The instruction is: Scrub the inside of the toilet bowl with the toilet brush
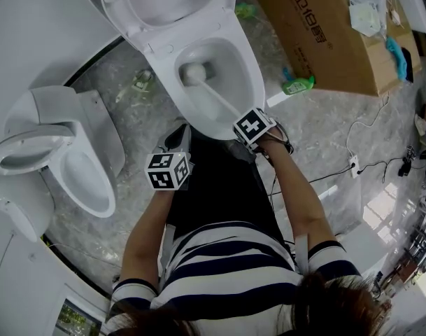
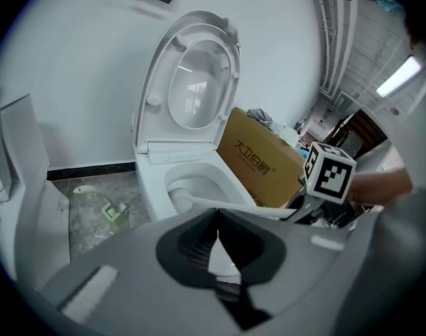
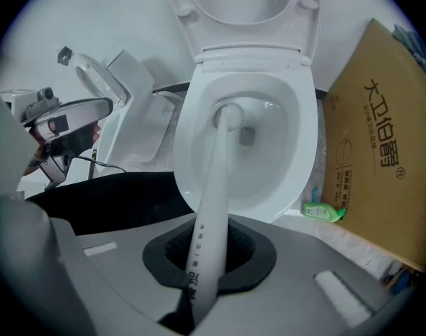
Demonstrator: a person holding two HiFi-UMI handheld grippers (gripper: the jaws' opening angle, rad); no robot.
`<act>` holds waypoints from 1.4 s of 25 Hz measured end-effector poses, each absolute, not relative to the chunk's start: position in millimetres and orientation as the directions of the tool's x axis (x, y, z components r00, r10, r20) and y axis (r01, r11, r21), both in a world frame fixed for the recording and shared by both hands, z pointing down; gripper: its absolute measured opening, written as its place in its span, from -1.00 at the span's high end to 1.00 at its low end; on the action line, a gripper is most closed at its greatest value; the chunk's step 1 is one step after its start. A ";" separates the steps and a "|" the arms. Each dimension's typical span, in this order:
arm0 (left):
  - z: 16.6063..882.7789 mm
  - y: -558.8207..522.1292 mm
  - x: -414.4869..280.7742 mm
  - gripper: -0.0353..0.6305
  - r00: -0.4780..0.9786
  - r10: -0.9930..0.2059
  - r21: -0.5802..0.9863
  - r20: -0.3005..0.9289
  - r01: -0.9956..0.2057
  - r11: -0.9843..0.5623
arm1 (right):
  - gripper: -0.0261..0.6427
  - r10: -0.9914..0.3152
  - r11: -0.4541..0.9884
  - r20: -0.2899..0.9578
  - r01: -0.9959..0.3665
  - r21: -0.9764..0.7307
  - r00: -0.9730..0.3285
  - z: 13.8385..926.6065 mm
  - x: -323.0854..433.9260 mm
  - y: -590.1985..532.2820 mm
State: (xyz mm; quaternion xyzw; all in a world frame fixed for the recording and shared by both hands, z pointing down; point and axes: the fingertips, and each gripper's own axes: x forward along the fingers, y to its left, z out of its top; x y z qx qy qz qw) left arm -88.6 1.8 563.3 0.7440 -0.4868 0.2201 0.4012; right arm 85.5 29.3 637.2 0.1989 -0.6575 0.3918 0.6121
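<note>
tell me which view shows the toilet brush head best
The right gripper view: it looks along the handle straight into the toilet bowl, with the brush head unobstructed. The head view shows it smaller, from above; the left gripper view catches it small inside the rim.

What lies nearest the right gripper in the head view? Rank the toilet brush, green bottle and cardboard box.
1. toilet brush: clamped in the right gripper, reaching into the bowl ahead.
2. green bottle: on the floor to the gripper's right.
3. cardboard box: behind the bottle, farther right.
</note>
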 end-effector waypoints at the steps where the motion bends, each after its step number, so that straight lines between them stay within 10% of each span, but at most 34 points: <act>1: 562.9 1.5 -90.4 0.89 0.427 -0.550 0.383 0.718 -0.902 -0.200 | 0.85 0.207 0.623 0.964 -0.738 -0.259 -0.164 638.2 86.7 26.9; 35: 556.4 -2.3 -93.8 0.89 0.459 -0.540 0.383 0.705 -0.888 -0.256 | 0.85 0.105 0.571 0.994 -0.819 -0.051 0.011 631.6 150.7 -6.5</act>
